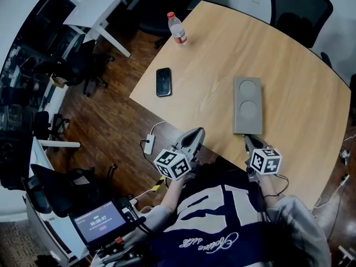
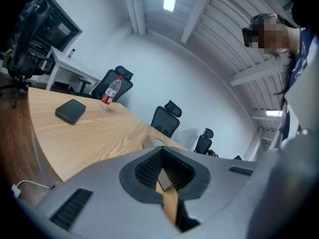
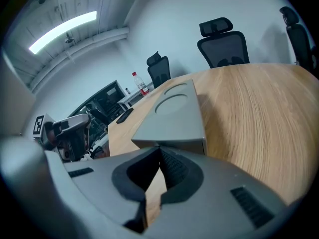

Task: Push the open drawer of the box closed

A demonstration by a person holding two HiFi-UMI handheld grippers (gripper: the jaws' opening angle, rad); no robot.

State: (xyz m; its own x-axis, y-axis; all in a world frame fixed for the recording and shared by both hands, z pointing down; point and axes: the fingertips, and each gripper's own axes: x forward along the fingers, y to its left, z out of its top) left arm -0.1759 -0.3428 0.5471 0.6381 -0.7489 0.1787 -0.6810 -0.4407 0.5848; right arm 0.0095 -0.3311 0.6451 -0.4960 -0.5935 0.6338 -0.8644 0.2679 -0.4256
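The grey box point(image 1: 247, 104) lies flat on the wooden table point(image 1: 289, 65), with two round recesses in its top. No drawer sticks out of it that I can see; its near end face point(image 3: 174, 144) looks flush. My right gripper point(image 1: 248, 138) is shut and empty, its tip at that near end, touching or almost touching it. In the right gripper view the box point(image 3: 174, 111) fills the space just beyond the jaws point(image 3: 159, 148). My left gripper point(image 1: 196, 132) is shut and empty, off the table's near edge, left of the box. Past its jaws point(image 2: 160, 152) the box point(image 2: 153, 142) shows small.
A black phone point(image 1: 163, 82) lies near the table's left edge and a red-capped water bottle point(image 1: 177, 28) stands at the far corner. Office chairs point(image 1: 297, 7) ring the far side. A white power strip point(image 1: 148, 145) and cables lie on the floor below.
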